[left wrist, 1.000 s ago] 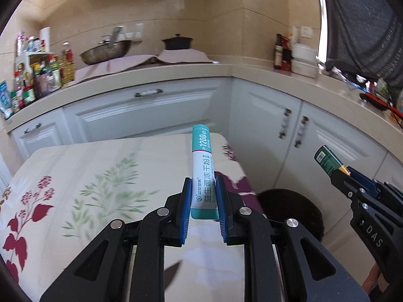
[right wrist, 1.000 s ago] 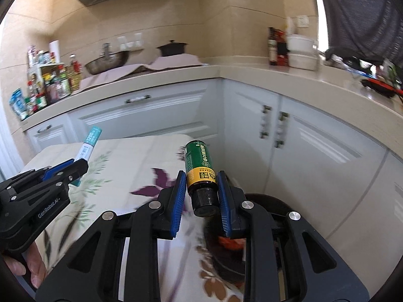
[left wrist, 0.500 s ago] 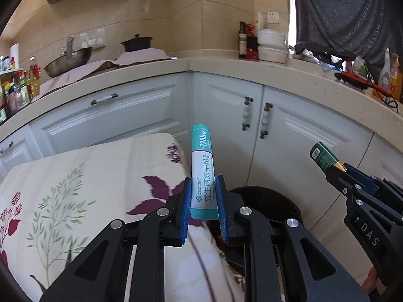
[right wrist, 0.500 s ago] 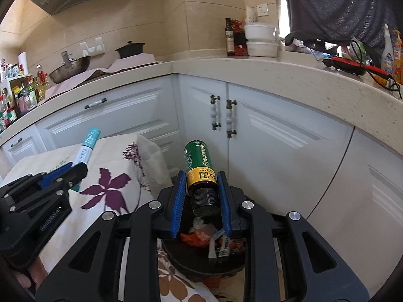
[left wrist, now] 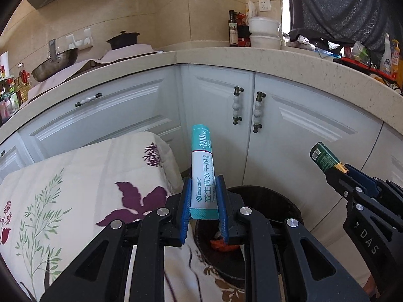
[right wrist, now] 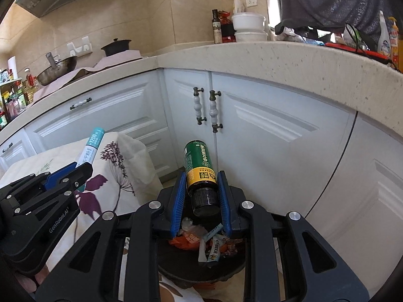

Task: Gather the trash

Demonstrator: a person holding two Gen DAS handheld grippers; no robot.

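Grippers above black trash bin (right wrist: pixel 176 274) beside white kitchen cabinets (right wrist: pixel 264 136): left gripper (left wrist: pixel 204 196) clamped on teal-white powder sachet (left wrist: pixel 202 168), right gripper (right wrist: pixel 201 188) clamped on green-yellow bottle (right wrist: pixel 199 166), cap toward camera; wrappers inside bin.

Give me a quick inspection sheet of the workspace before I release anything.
Surface: floral tablecloth on the table, bare where visible.
Job's things: teal-and-white sachet; green-and-yellow bottle with black cap; round black trash bin below, already holding wrappers.
Clutter: pots, bottles, stacked white bowls on the beige countertop.
Grippers: left gripper shut on the sachet; right gripper shut on the bottle.
Cables: black cable on the countertop.
Surroundings: white cabinets, tiled wall.
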